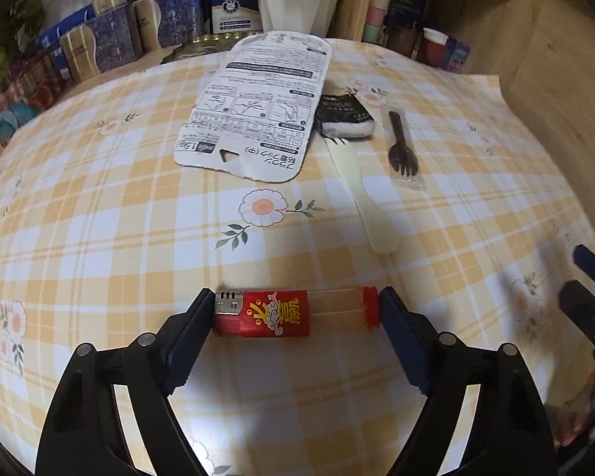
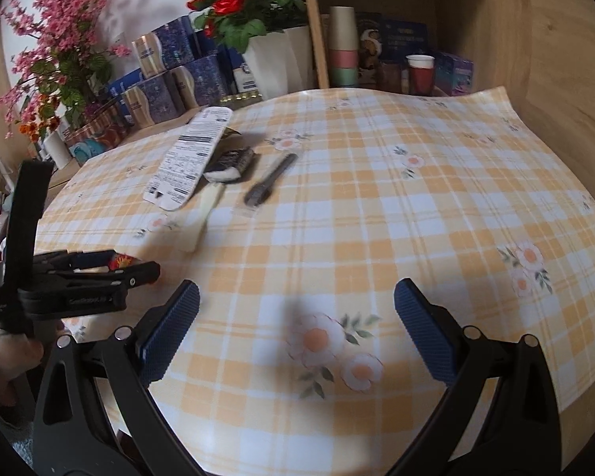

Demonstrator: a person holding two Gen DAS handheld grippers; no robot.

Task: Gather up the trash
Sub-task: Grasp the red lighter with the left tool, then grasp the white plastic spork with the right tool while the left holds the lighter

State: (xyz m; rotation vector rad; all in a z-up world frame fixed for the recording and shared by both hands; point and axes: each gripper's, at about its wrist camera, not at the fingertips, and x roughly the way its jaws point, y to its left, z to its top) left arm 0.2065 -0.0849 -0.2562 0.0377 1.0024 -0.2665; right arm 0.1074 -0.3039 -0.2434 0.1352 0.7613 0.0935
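table (image 1: 99, 238): covered by a yellow-and-white plaid cloth printed with daisies, set against a wooden shelf unit.

lighter (image 1: 293, 313): red with a clear fuel end and a metal cap, lying crosswise on the cloth near the front edge. it sits lengthwise between the two pads of the left gripper (image 1: 297, 309); the left pad meets the metal cap and the right pad meets the red base end, so the jaws stand wide yet closed on it end to end.

right gripper (image 2: 297, 309): jaws wide apart above bare cloth, nothing between the blue pads.

cardboard backing card (image 1: 258, 103): white, printed with black text and diagrams, lying flat toward the far side of the table.

dark packet (image 1: 343, 117): black-and-white wrapper, just beside the card's right edge.

pale plastic spoon (image 1: 363, 194): one end touching the packet's near side, the other reaching toward the lighter, well apart from it.

black plastic fork (image 1: 402, 142): in a clear sleeve, just right of the spoon.

background: blue boxes (image 2: 166, 91), a white pot of red roses (image 2: 273, 63), stacked paper cups (image 2: 342, 47) on the shelf.
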